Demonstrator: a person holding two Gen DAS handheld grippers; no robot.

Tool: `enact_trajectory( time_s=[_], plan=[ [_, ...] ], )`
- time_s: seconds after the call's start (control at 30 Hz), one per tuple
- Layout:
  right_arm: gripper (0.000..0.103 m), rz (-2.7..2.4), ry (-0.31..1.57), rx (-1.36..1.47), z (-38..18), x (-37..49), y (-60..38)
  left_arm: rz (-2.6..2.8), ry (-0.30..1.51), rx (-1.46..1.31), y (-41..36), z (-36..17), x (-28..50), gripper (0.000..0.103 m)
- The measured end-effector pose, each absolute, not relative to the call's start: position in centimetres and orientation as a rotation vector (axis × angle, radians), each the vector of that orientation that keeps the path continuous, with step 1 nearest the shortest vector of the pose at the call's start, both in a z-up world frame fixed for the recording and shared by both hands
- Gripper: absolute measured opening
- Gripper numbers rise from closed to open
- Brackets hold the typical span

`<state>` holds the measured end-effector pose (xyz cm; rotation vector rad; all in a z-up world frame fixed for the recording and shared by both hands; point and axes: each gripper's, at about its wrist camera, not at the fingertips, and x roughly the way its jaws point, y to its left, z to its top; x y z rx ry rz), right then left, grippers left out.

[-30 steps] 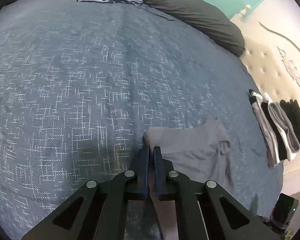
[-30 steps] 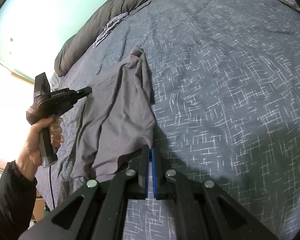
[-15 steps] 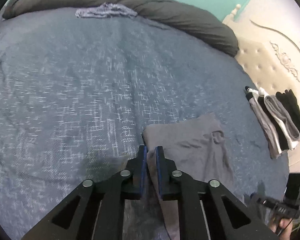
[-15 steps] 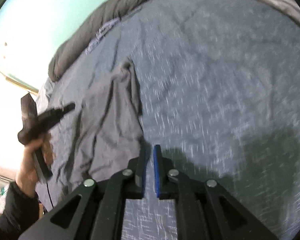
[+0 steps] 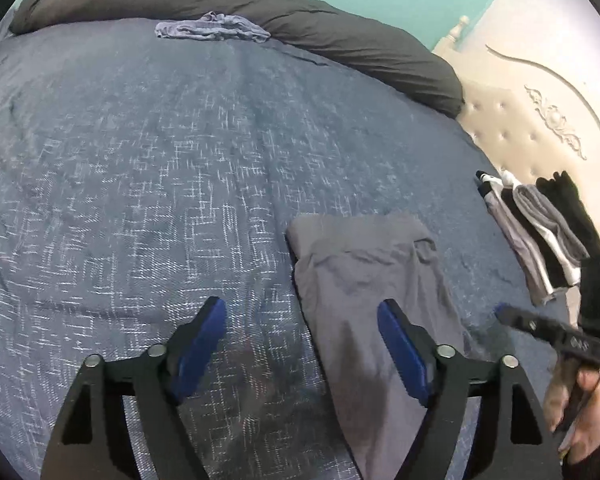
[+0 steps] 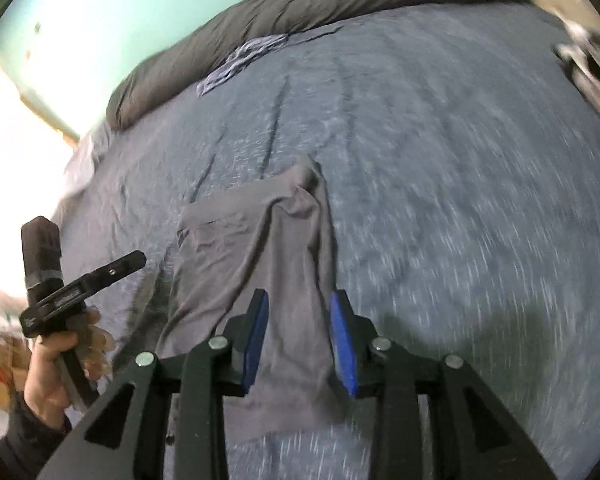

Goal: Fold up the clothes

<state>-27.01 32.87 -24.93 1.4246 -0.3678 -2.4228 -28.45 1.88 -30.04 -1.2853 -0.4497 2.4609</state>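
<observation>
A grey garment (image 5: 364,280) lies folded lengthwise on the blue patterned bedspread (image 5: 140,180). My left gripper (image 5: 302,308) is open wide just above the bed, its right finger over the garment's left part, nothing held. In the right wrist view the same grey garment (image 6: 260,240) stretches away from my right gripper (image 6: 300,304), which is open with the cloth lying flat under its blue pads, not pinched. The left gripper (image 6: 140,258) shows at the left of that view, held by a hand (image 6: 52,364).
A crumpled blue-grey garment (image 5: 212,30) lies at the far side against a dark grey rolled duvet (image 5: 300,12). Folded socks and clothes (image 5: 540,224) are lined up by the cream headboard (image 5: 540,120). The other hand-held gripper (image 5: 556,332) shows at the right.
Both grippers have opened and let go of the grey garment, which now lies flat on the bed. Both have drawn back and risen slightly.
</observation>
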Motion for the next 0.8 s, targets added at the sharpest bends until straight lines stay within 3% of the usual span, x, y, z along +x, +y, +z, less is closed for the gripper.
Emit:
enact_trajectory(
  time_s=[0.13,0.3,0.6,0.67,0.73,0.8],
  plan=[
    [0.033,-2.402,-0.250,1.454,-24.5,-30.2,31.2,2.451,-0.460,-1.301,2.1,-30.4,-28.7,0.085],
    [0.033,-2.378,-0.229,1.491,-24.6,-34.6,30.4,2.451,-0.442,-1.284,2.4,-30.0,-28.7,0.095],
    [0.033,-2.362,-0.209,1.576,-26.5,-39.5,29.0,2.457,-0.457,-1.272,1.6,-29.5,-28.6,0.096],
    [0.029,-2.358,-0.220,1.594,-27.1,-40.0,29.0,2.458,-0.461,-1.270,1.4,-29.4,-28.6,0.098],
    [0.014,-2.367,-0.213,1.609,-27.5,-40.2,29.0,2.460,-0.464,-1.268,1.2,-29.3,-28.6,0.098],
    [0.008,-2.365,-0.207,1.604,-27.6,-40.2,29.1,2.459,-0.471,-1.264,1.1,-29.2,-28.7,0.099]
  ],
)
